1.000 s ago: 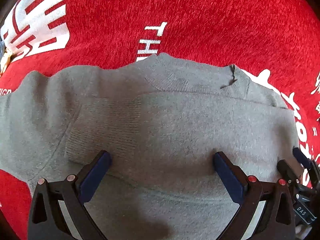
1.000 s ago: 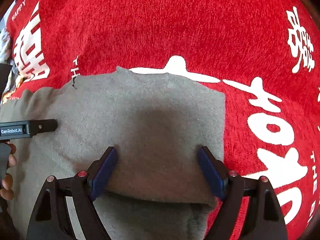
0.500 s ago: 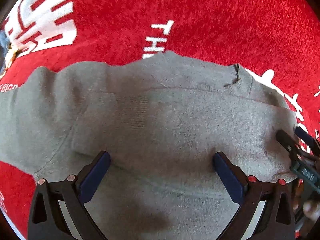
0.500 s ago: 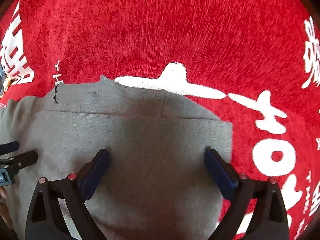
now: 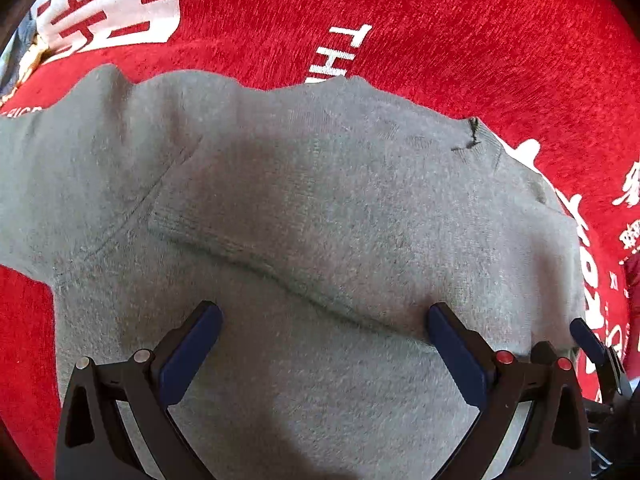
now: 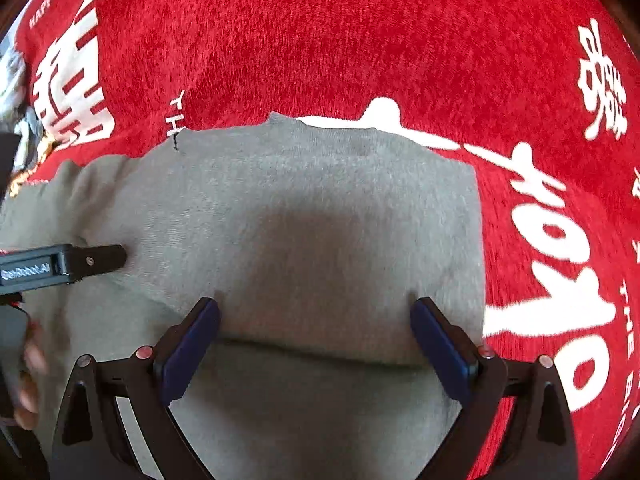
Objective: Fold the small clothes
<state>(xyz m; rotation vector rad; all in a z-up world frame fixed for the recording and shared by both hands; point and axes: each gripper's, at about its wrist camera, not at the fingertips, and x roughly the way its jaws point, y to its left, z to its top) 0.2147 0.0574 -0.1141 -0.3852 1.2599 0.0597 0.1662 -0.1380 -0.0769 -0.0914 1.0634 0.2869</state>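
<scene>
A grey knit sweater (image 5: 320, 208) lies partly folded on a red cloth, neckline at the far side. My left gripper (image 5: 324, 316) hangs just above it, open, with the edge of a folded layer running between its blue pads. Nothing is pinched. My right gripper (image 6: 316, 308) stands open over the sweater's (image 6: 320, 220) right part, a fold edge crossing just behind its fingertips. One finger of the left gripper (image 6: 96, 258) shows at the left of the right wrist view. A right gripper fingertip (image 5: 586, 338) shows at the right edge of the left wrist view.
The red plush cloth (image 6: 360, 40) with large white lettering (image 6: 560, 240) spreads all around the sweater. A person's hand (image 6: 28, 364) is at the lower left of the right wrist view. Some clutter (image 6: 16, 92) sits past the cloth's far left edge.
The right gripper's jaws have spread wider. Its view swung to the right and came back. In the left view the folded layer's edge has slid closer to the fingertips.
</scene>
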